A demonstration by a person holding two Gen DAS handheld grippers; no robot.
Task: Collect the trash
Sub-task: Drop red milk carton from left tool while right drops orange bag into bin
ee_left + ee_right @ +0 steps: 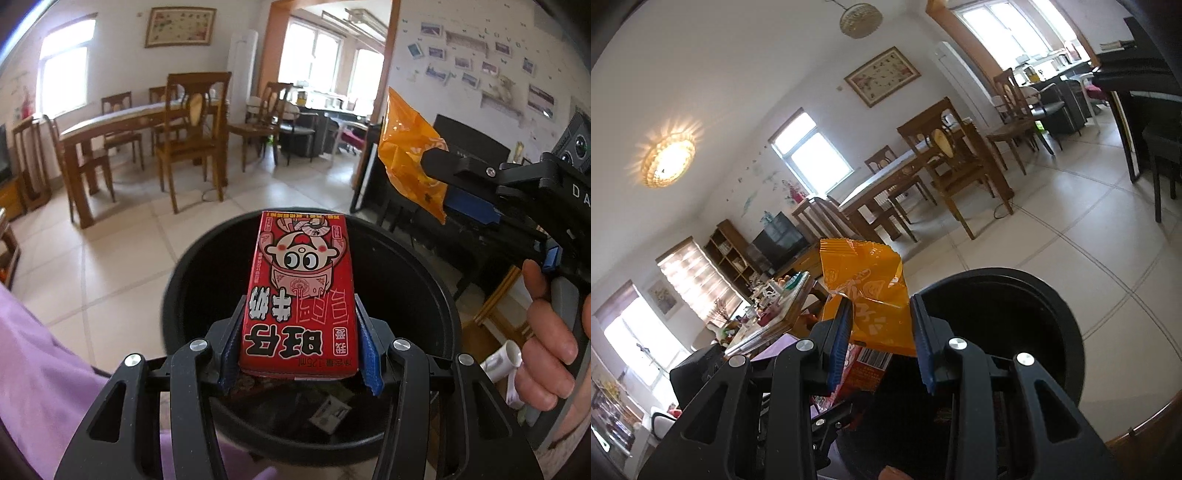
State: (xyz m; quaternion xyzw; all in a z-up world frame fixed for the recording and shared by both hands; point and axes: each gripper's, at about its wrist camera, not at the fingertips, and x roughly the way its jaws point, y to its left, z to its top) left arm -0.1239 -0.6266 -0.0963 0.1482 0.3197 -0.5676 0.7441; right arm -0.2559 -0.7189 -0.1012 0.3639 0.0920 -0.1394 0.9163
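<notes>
Left wrist view. The left tongs (301,347) are clamped on a red milk carton (301,299), held above the open mouth of the black trash bin (417,273). Scraps of litter (330,413) already lie at the bin's bottom, so part of the collecting appears done. The right tongs (430,166), held by a hand (546,332), grip an orange snack wrapper (406,151) beyond the bin's far right rim.

Right wrist view. The right tongs (881,343) pinch the orange snack wrapper (868,291), which stands up between the pads, just left of the trash bin (1067,321). The cluttered desk (768,314) lies well behind.

Judged progress: both items are lifted and carried to the bin; releasing them remains, the carton being better placed.
</notes>
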